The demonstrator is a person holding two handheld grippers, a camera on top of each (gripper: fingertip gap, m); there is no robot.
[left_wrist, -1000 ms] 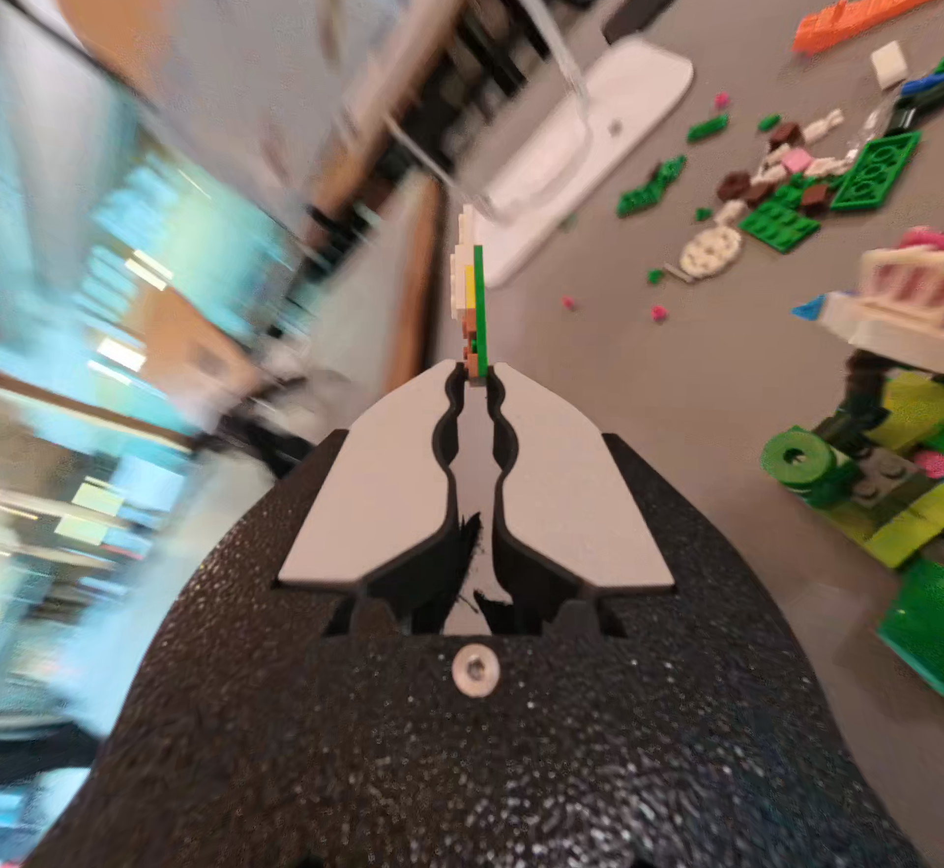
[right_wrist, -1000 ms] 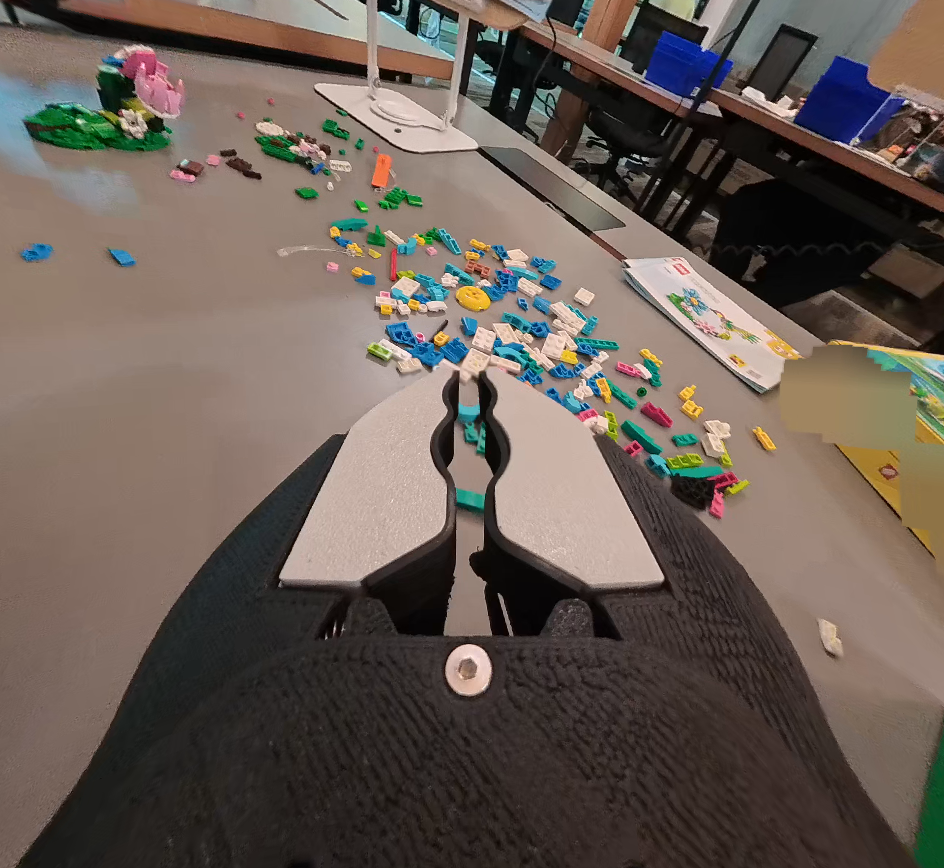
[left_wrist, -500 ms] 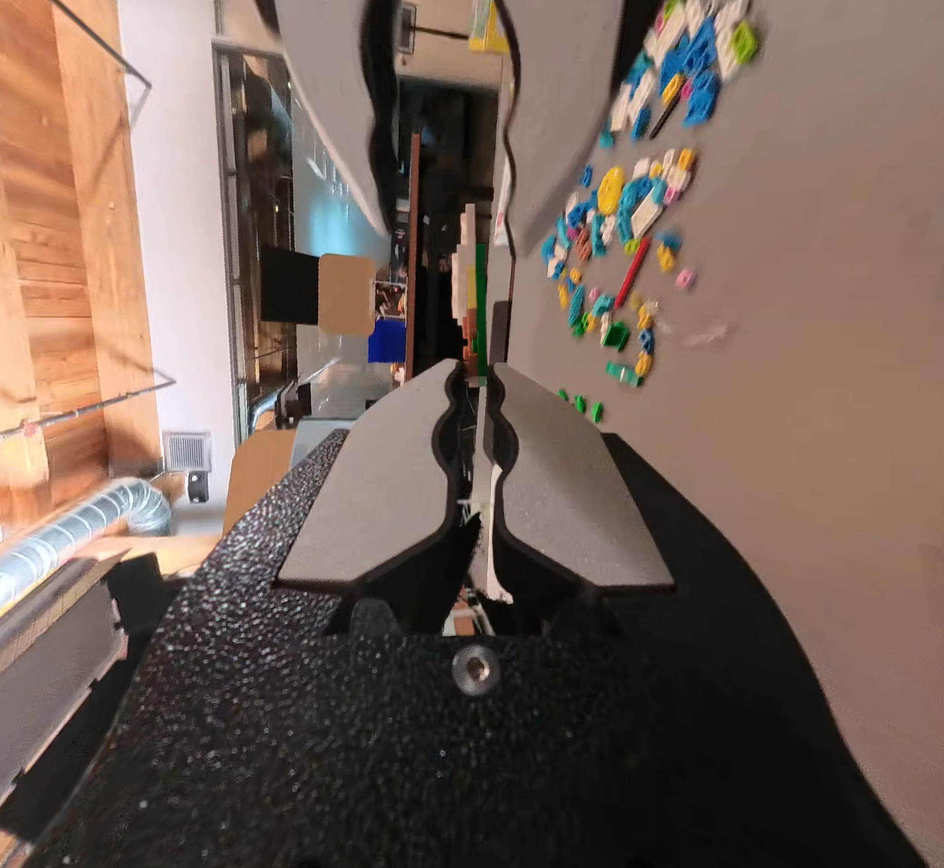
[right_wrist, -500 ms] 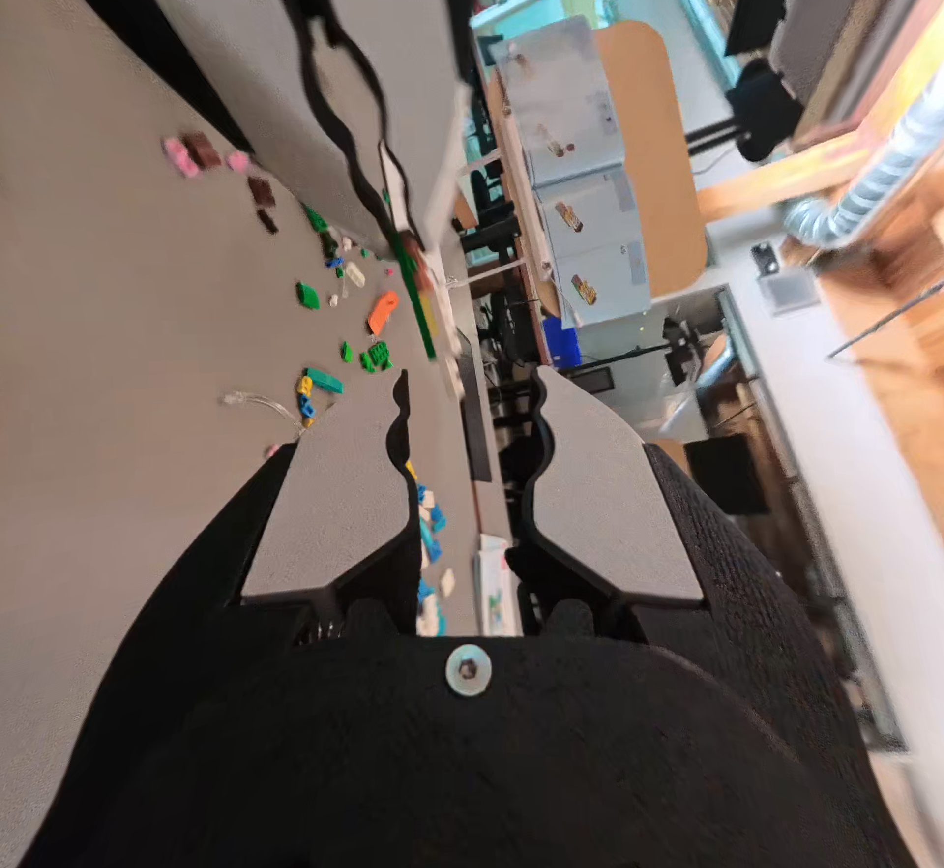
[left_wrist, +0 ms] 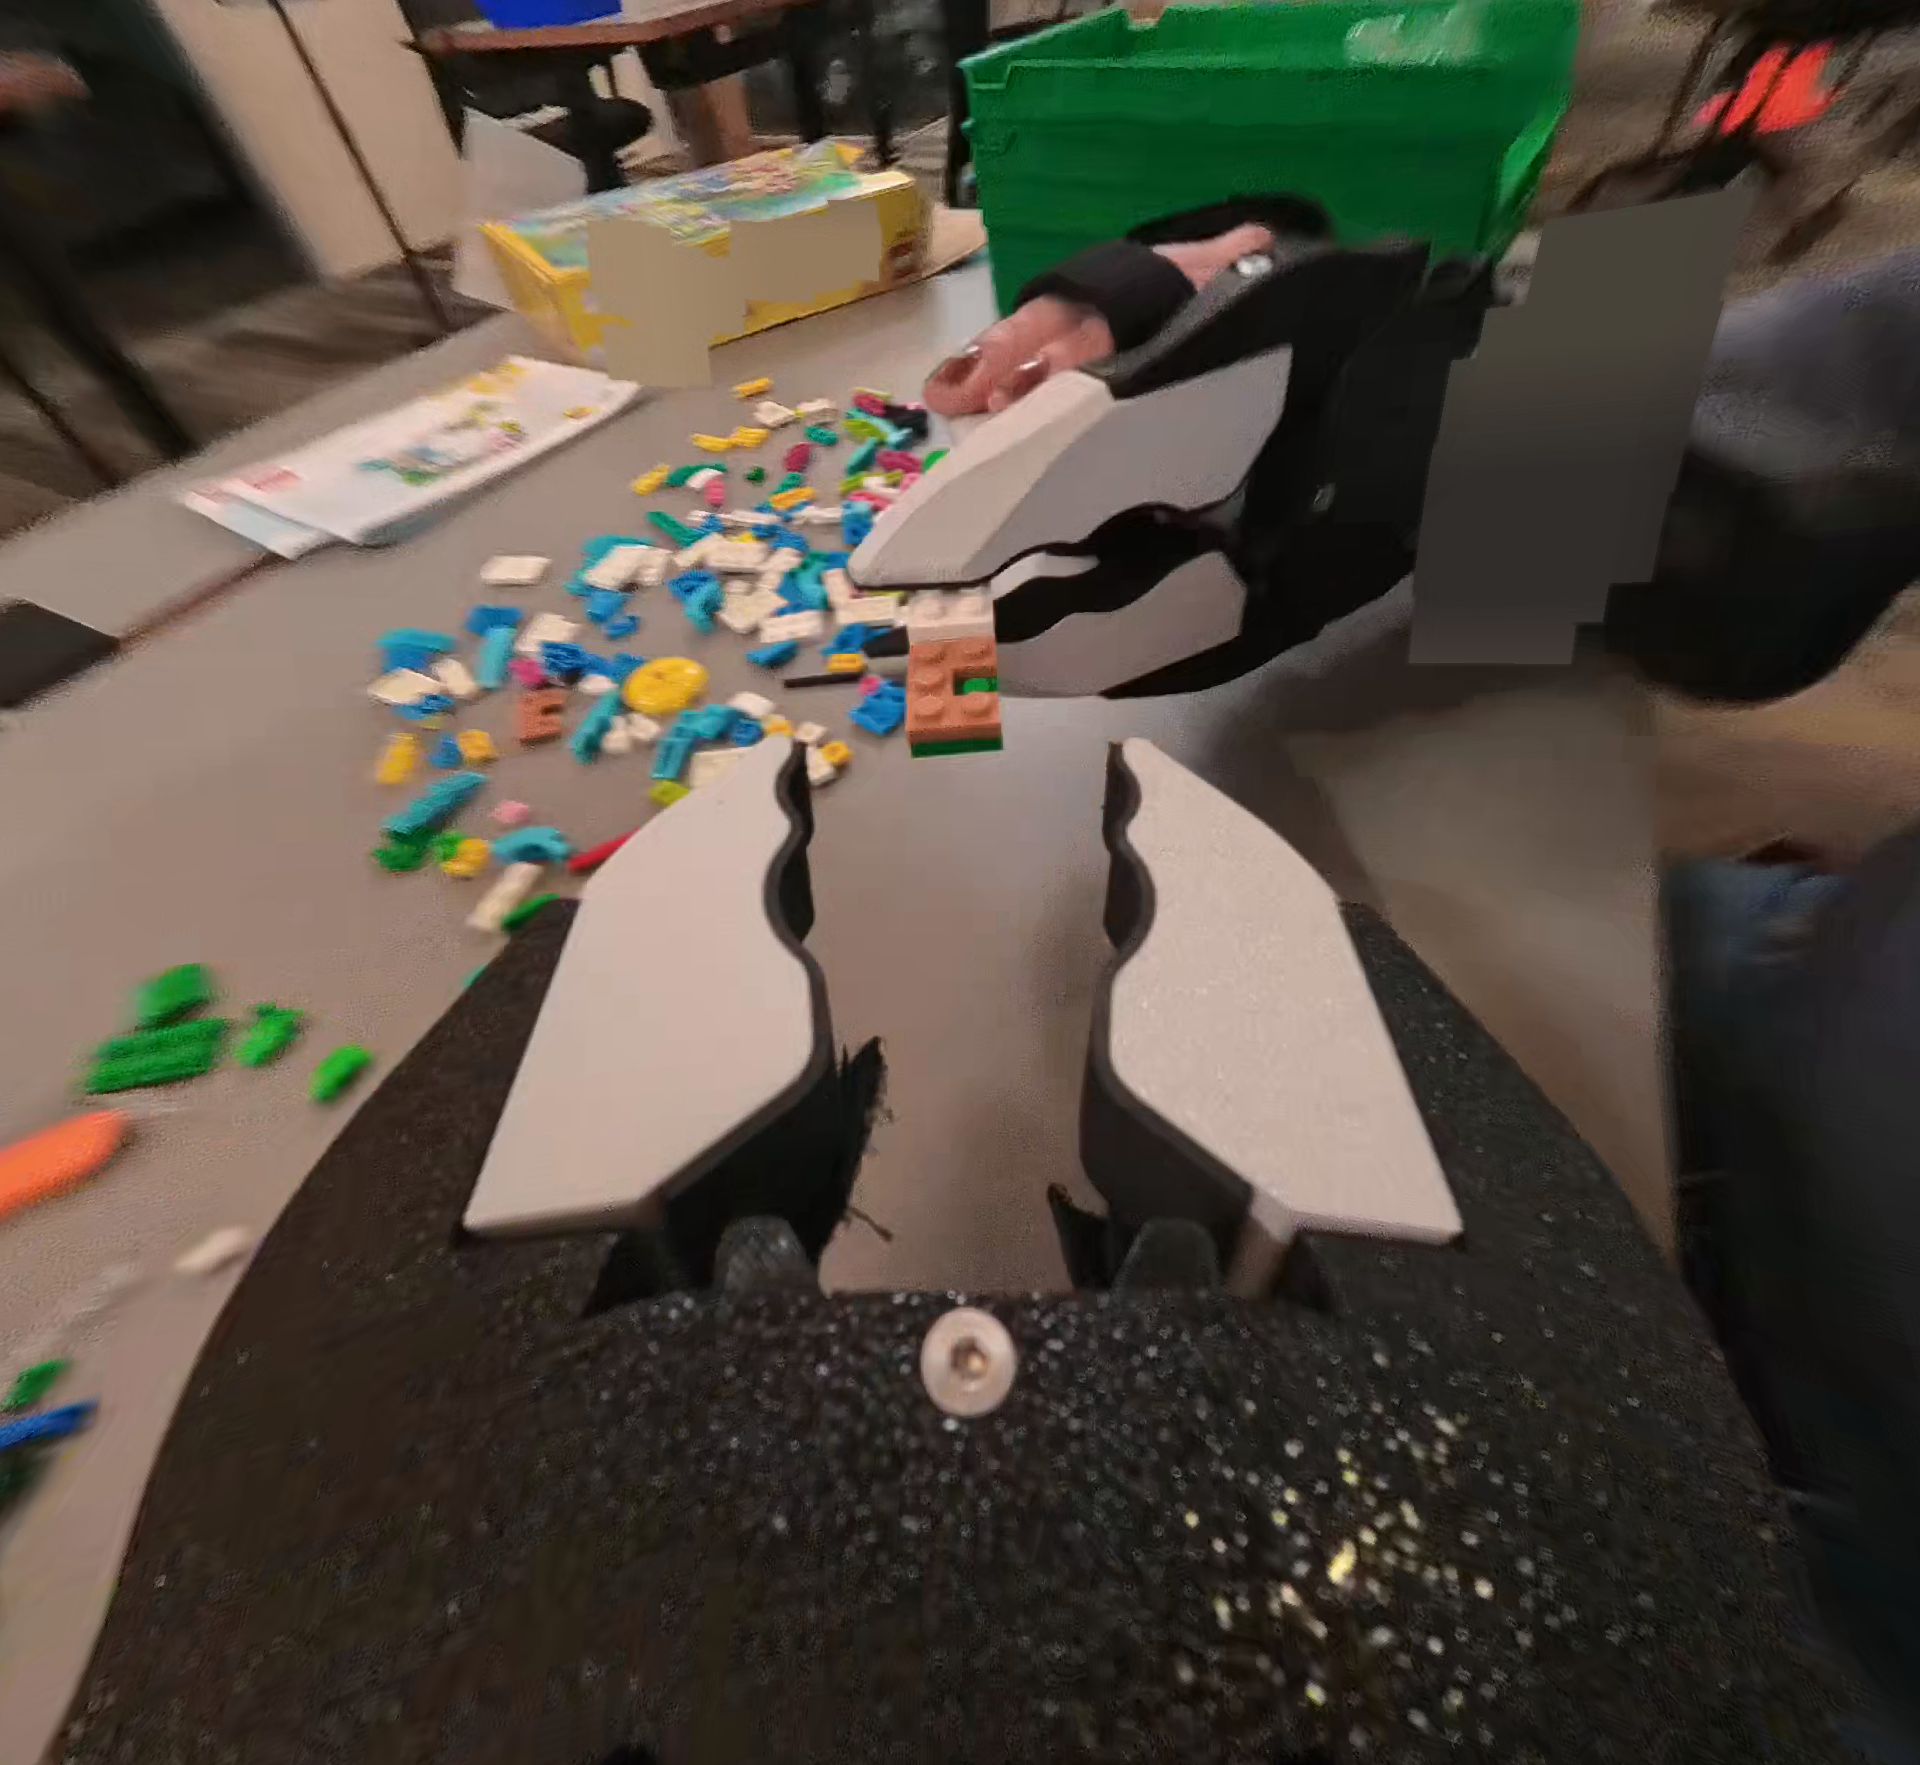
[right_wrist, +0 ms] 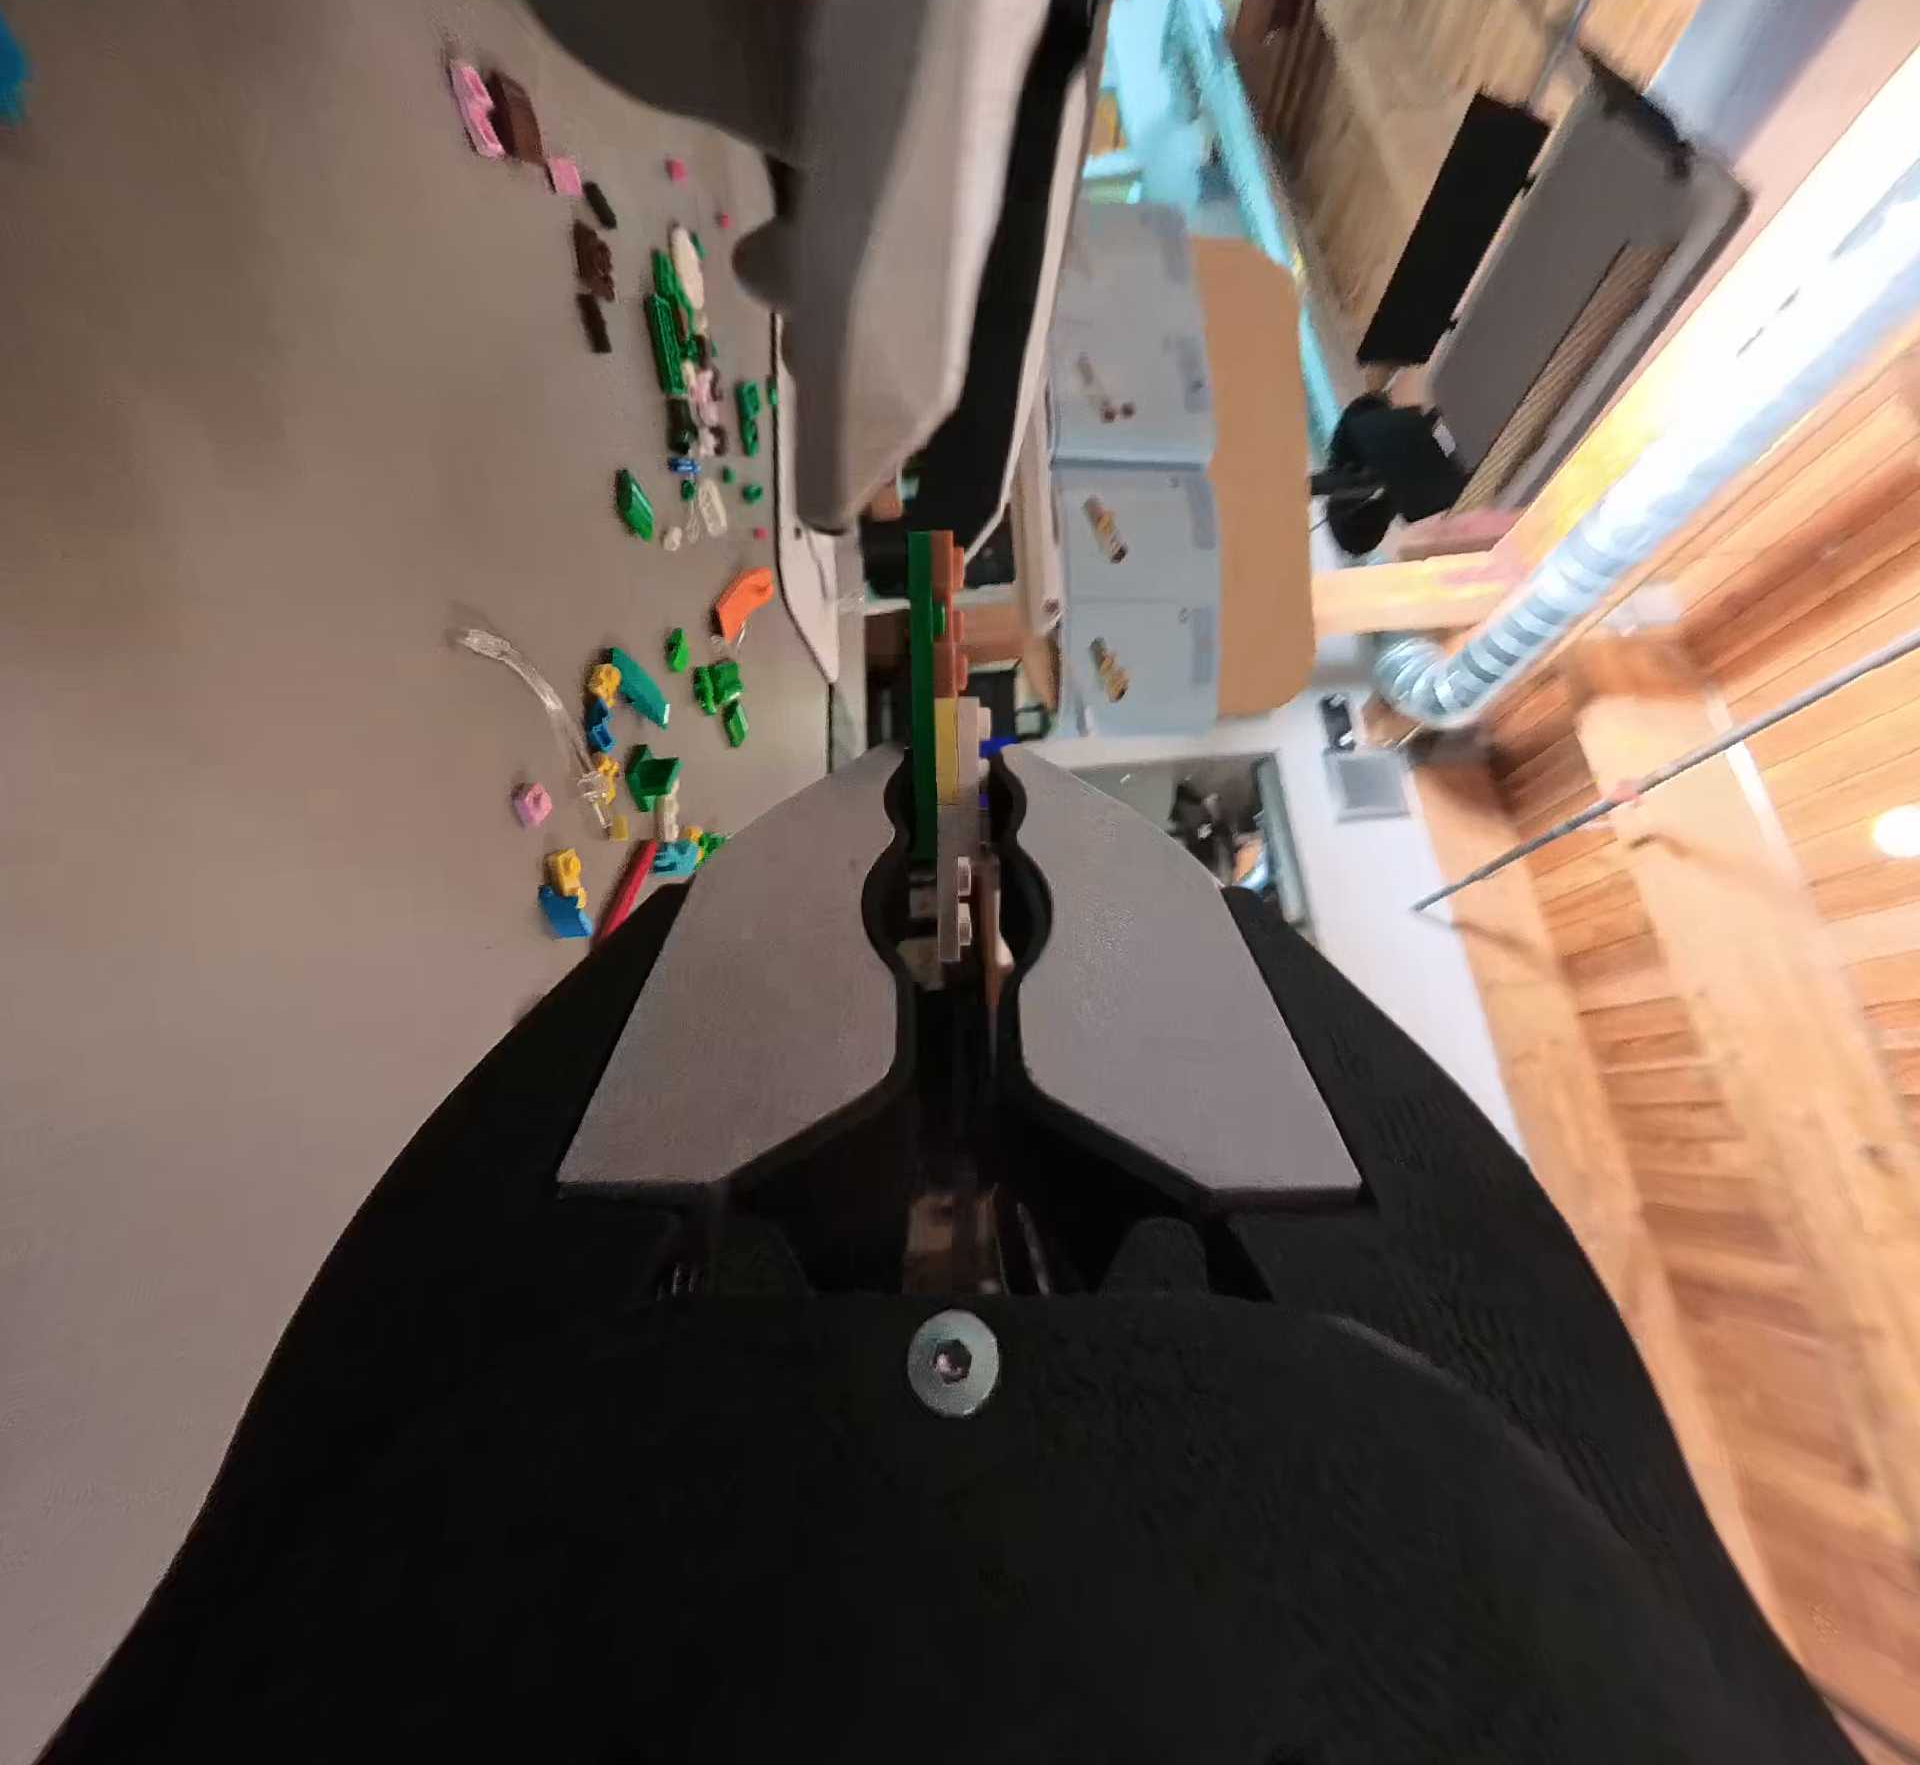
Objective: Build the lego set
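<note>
The left tongs (left_wrist: 951, 759) now stand wide open and empty, where half a second ago they pinched the stack (left_wrist: 954, 681) of green, brown, yellow and white plates. That stack sits just ahead of their tips, clamped edge-on in the closed right tongs (right_wrist: 943, 759). The handover looks complete. Loose bricks (left_wrist: 665, 635) lie ahead and left of the left tongs, so I judge the left is free to fetch the next piece.

Free room: bare grey table (left_wrist: 966, 884) under and between the left gripper (left_wrist: 954, 759)'s spread fingers.
Ahead: right gripper (left_wrist: 883, 603) with its brick stack (left_wrist: 951, 676), near.
Left: loose bricks (left_wrist: 665, 614) crowd the table.
Far: green crate (left_wrist: 1247, 126).
</note>
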